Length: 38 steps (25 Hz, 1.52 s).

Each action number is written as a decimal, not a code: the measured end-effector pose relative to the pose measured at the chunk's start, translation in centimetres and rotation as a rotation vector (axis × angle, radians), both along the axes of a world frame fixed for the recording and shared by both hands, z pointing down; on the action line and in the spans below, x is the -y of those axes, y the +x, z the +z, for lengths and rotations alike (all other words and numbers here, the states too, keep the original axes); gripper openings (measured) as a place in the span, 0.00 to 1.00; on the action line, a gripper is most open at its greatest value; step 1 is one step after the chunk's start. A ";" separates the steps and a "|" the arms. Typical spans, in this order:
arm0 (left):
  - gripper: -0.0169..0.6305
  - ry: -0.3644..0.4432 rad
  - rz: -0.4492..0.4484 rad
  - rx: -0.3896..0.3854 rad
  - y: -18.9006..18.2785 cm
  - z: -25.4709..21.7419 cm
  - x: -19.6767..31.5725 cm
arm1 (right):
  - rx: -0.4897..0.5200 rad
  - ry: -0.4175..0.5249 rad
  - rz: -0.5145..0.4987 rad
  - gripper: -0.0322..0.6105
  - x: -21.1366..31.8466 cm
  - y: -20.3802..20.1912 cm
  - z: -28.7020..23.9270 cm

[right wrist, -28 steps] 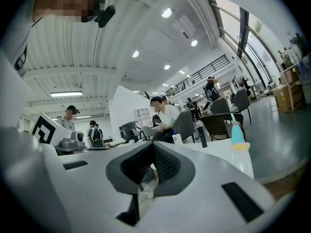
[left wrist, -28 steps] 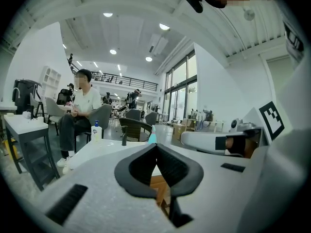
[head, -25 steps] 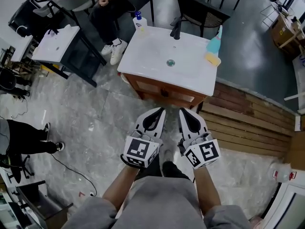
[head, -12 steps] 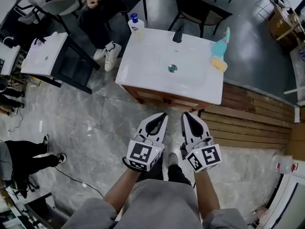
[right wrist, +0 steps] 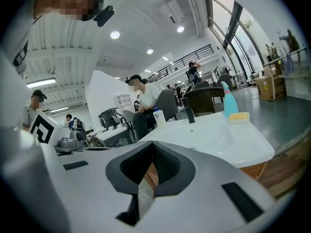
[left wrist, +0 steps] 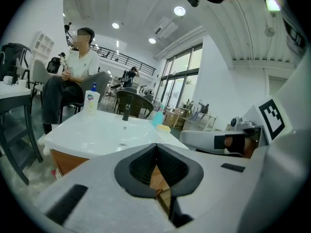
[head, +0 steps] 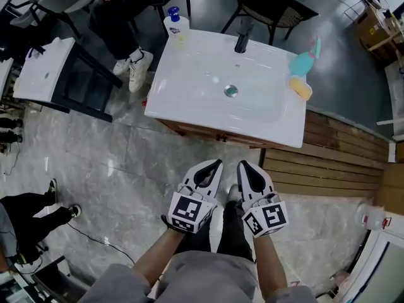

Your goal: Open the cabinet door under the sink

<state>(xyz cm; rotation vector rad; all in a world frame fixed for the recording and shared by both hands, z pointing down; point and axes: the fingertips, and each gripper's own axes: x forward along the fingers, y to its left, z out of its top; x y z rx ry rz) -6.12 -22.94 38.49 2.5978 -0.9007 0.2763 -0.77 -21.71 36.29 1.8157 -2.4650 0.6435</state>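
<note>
A white sink with a black faucet stands on a brown wooden cabinet, of which only a thin strip of the front shows below the sink's near edge in the head view. Both grippers are held side by side over the grey floor, short of the cabinet and pointing at it. My left gripper is shut with nothing in it, and so is my right gripper. In the left gripper view the cabinet shows under the sink. The right gripper view has the sink ahead.
On the sink stand a soap bottle, a blue spray bottle and a yellow sponge. Wooden slats lie on the floor at the right. A black-framed stand with a white basin is left, a seated person behind it.
The sink and cabinet have come nearer and sit lower in the head view. Both grippers stay shut, side by side, a little closer together.
</note>
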 end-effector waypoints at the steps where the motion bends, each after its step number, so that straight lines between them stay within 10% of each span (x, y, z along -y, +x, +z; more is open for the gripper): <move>1: 0.04 -0.009 0.000 0.002 0.1 0.8 0.1 | 0.003 -0.009 0.001 0.07 0.2 0.1 0.8; 38: 0.04 -0.139 -0.136 0.076 2.2 18.6 2.5 | 0.123 -0.253 -0.046 0.07 4.2 3.3 24.1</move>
